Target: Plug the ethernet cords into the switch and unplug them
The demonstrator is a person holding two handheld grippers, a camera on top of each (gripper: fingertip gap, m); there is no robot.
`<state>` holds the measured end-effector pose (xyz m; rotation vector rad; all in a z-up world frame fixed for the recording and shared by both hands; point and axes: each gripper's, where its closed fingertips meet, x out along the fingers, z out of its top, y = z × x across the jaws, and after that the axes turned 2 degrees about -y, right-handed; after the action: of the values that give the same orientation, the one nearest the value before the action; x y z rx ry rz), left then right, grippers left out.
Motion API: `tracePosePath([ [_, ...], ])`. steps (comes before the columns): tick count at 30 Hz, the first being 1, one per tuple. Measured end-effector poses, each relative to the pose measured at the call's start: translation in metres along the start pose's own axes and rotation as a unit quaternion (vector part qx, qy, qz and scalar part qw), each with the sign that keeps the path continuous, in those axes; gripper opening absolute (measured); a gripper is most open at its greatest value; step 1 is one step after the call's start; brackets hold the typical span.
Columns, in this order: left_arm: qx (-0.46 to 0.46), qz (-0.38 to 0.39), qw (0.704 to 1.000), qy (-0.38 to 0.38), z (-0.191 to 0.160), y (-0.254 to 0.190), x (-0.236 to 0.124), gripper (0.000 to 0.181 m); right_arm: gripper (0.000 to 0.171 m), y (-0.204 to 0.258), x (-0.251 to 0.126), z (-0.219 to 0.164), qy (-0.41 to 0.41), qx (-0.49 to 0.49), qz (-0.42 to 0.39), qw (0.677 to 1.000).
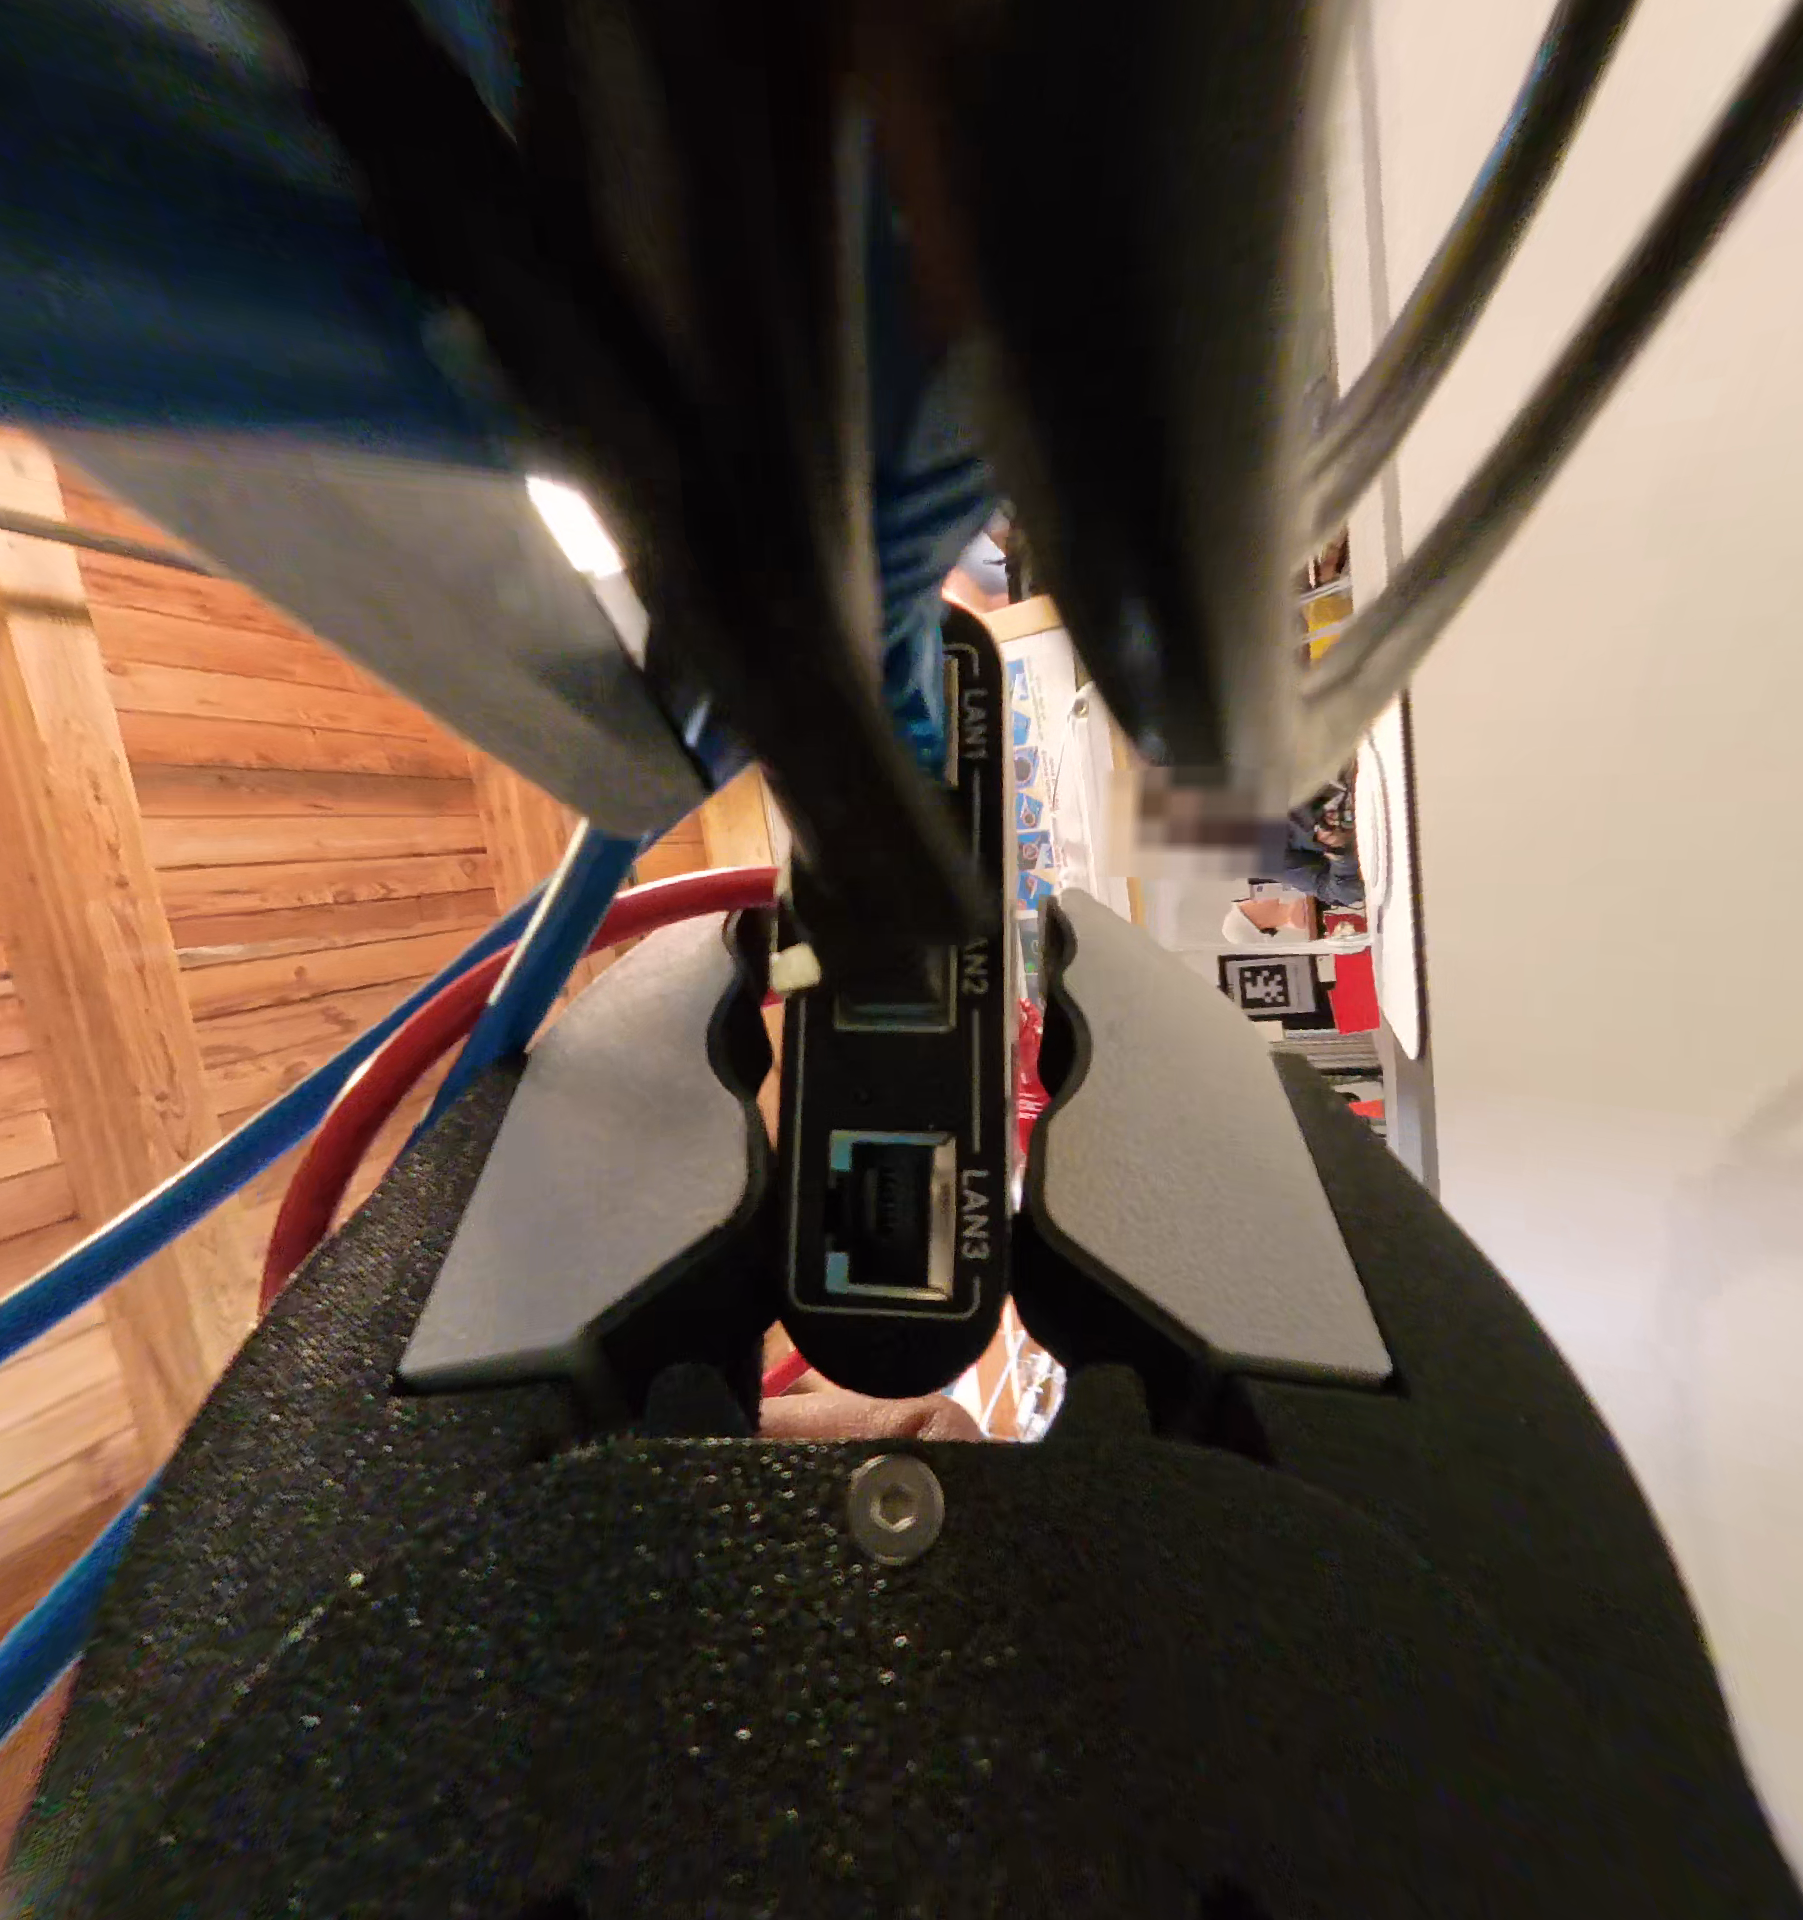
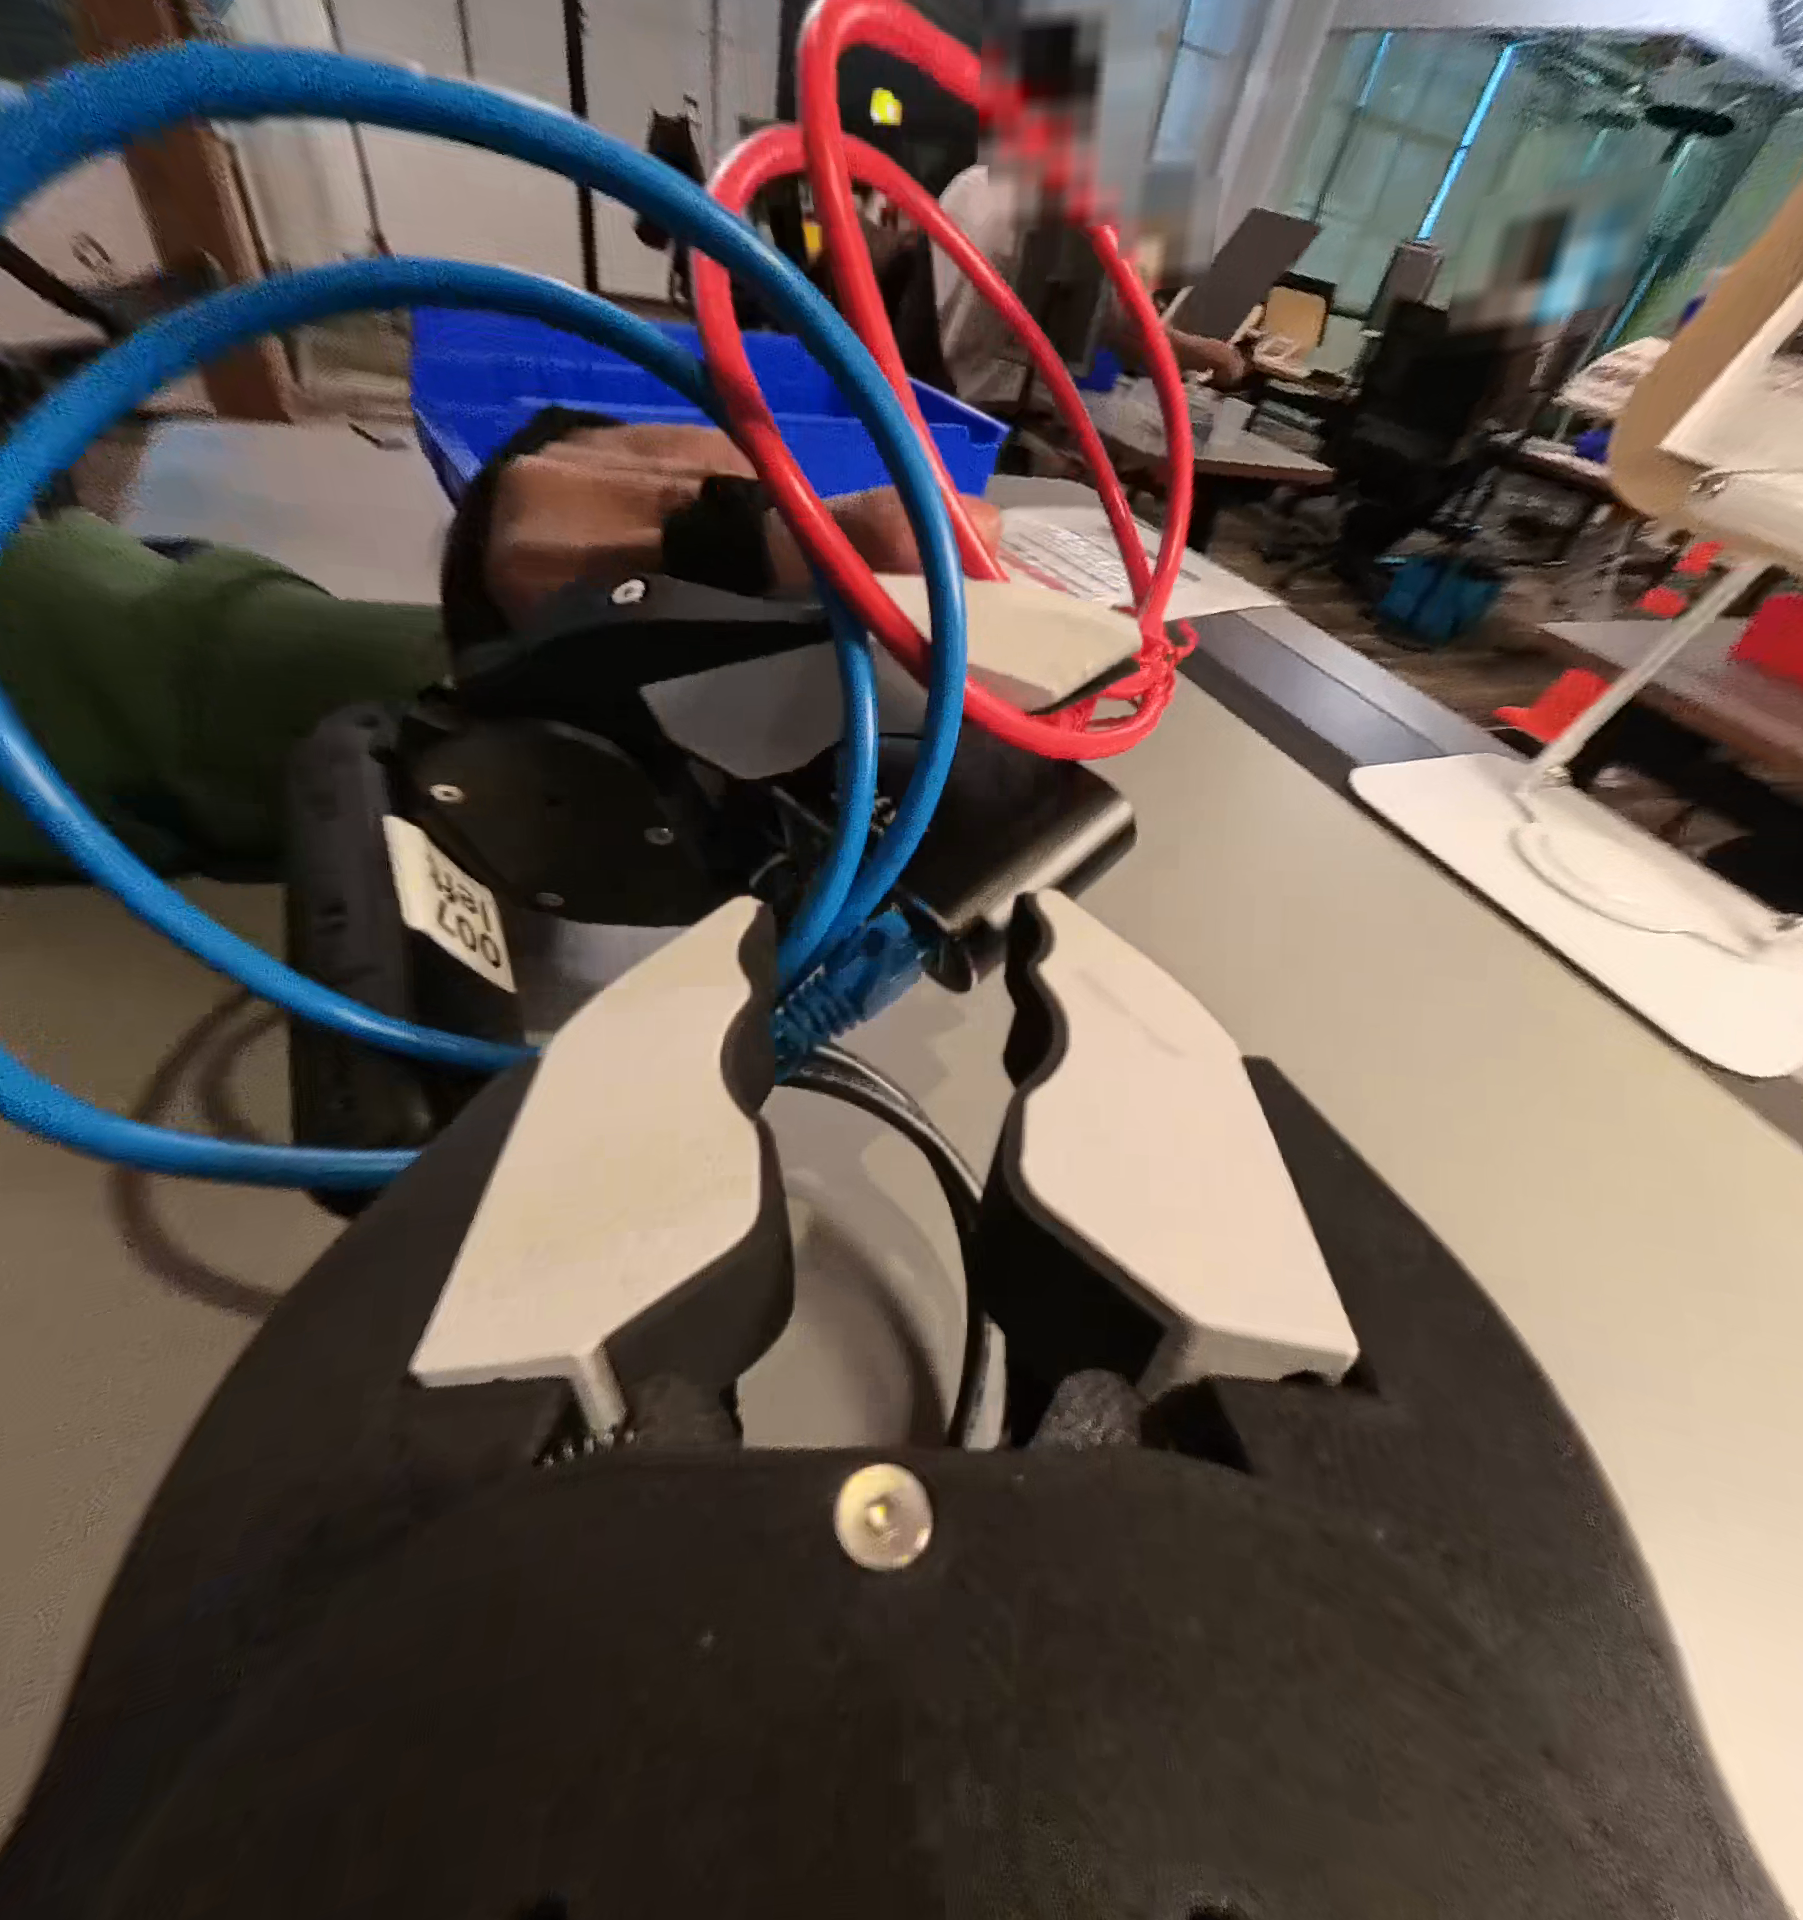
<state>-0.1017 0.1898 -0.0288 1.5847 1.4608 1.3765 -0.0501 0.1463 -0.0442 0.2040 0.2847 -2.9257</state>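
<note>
My left gripper (image 1: pixel 892 935) is shut on the black switch (image 1: pixel 892 1091) and holds it by its sides, port face towards the camera. A black cord (image 1: pixel 866 810) runs into the middle port. The lower port (image 1: pixel 892 1210) is empty. In the right wrist view the switch (image 2: pixel 1032 831) is held off the table by the left gripper (image 2: pixel 751 707). My right gripper (image 2: pixel 892 920) is open, its fingertips on either side of the blue cord's plug (image 2: pixel 855 987), which points at the switch and touches only the left finger. The blue cord (image 2: pixel 461 125) and the red cord (image 2: pixel 1157 343) loop upward.
A hand and a green sleeve (image 2: pixel 149 665) hold the left gripper. A blue bin (image 2: pixel 606 374) stands behind on the grey table (image 2: pixel 1396 1143). A white lamp base (image 2: pixel 1603 883) sits at the right. A black cable (image 2: pixel 907 1112) passes under my right fingers. A wooden wall (image 1: pixel 201 831) fills the left.
</note>
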Motion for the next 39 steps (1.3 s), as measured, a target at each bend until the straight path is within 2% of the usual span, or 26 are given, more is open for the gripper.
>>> tracePosePath([
  [1, 0.004, -0.001, 1.000, -0.005, 0.004, -0.001, 0.000, 0.050, 0.041, 0.000, 0.001, -0.001, 0.003, -0.017, -0.010, 1.000],
  [3, -0.008, -0.010, 1.000, -0.006, 0.007, -0.005, 0.000, 0.050, 0.023, 0.005, 0.001, 0.000, 0.002, -0.055, -0.013, 0.998],
  [6, -0.053, -0.026, 0.998, -0.010, 0.005, -0.008, 0.002, 0.050, 0.019, 0.004, 0.000, 0.005, -0.008, -0.091, -0.038, 0.995],
  [10, -0.061, -0.028, 0.998, -0.014, 0.005, -0.008, 0.001, 0.050, 0.012, 0.005, -0.001, 0.007, -0.014, -0.093, -0.034, 0.995],
  [17, -0.062, -0.039, 0.997, -0.019, 0.004, -0.010, 0.000, 0.049, 0.009, 0.007, -0.008, 0.014, -0.043, -0.112, -0.027, 0.992],
  [21, -0.066, -0.029, 0.997, -0.022, 0.000, -0.004, 0.000, 0.049, 0.007, 0.012, -0.022, 0.023, -0.080, -0.129, 0.008, 0.988],
  [27, -0.079, 0.011, 0.997, 0.011, -0.023, 0.015, -0.001, 0.048, 0.007, 0.004, -0.033, 0.028, -0.100, -0.063, 0.025, 0.993],
  [31, -0.083, 0.022, 0.996, 0.024, -0.036, 0.018, -0.003, 0.048, 0.005, 0.003, -0.032, 0.023, -0.094, -0.029, 0.049, 0.994],
  [36, -0.100, 0.039, 0.993, 0.047, -0.061, 0.028, -0.004, 0.048, 0.000, 0.013, -0.035, -0.006, -0.039, -0.082, 0.091, 0.992],
  [39, -0.088, 0.054, 0.994, 0.030, -0.060, 0.033, -0.010, 0.048, 0.005, -0.007, -0.031, -0.014, -0.014, -0.047, 0.050, 0.998],
])
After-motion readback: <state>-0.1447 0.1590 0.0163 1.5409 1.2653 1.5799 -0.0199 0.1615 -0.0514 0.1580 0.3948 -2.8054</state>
